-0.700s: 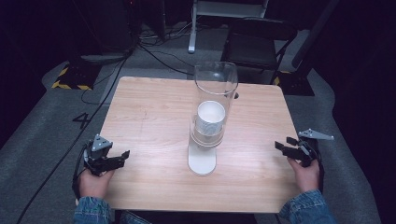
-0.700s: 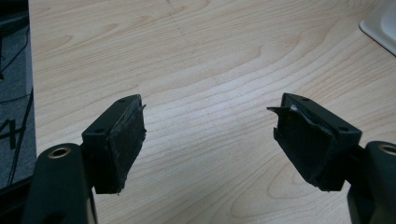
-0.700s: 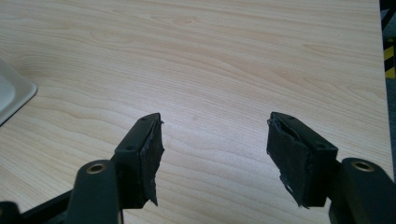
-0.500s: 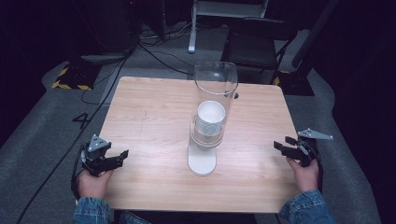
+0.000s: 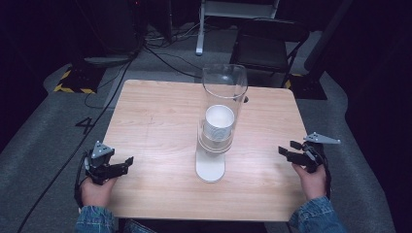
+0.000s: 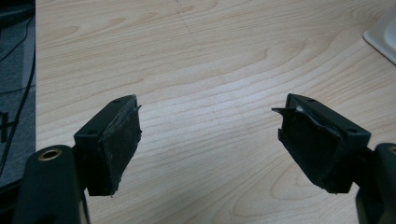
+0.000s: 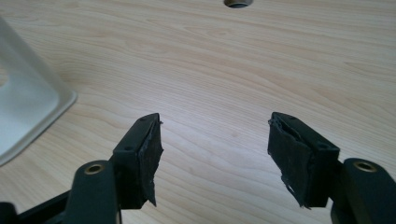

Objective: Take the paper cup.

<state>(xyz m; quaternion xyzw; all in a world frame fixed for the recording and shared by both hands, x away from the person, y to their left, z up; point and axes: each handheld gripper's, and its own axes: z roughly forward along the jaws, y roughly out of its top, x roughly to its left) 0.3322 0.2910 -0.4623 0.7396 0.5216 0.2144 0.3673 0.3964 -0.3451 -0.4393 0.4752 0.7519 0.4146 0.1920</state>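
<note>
A tall clear cylinder (image 5: 223, 97) stands on a white base (image 5: 210, 167) near the middle of the wooden table (image 5: 155, 121), with a stack of white cups (image 5: 219, 124) inside it. My left gripper (image 5: 127, 162) hovers at the table's front left corner, open and holding nothing. My right gripper (image 5: 286, 149) is over the right edge, open too. In the left gripper view the jaws (image 6: 208, 128) stand wide apart over bare wood, the white base (image 6: 383, 32) at the upper right. In the right gripper view the jaws (image 7: 215, 140) gape over wood, the white base (image 7: 28, 107) at left.
A round cable hole (image 7: 238, 3) is in the table top beyond the cylinder. A black chair (image 5: 269, 46) and a white stand (image 5: 233, 9) are behind the table. Cables (image 5: 111, 82) run across the grey floor at the left.
My left gripper has drifted slightly toward the front of the table. The right gripper and the cylinder have barely moved.
</note>
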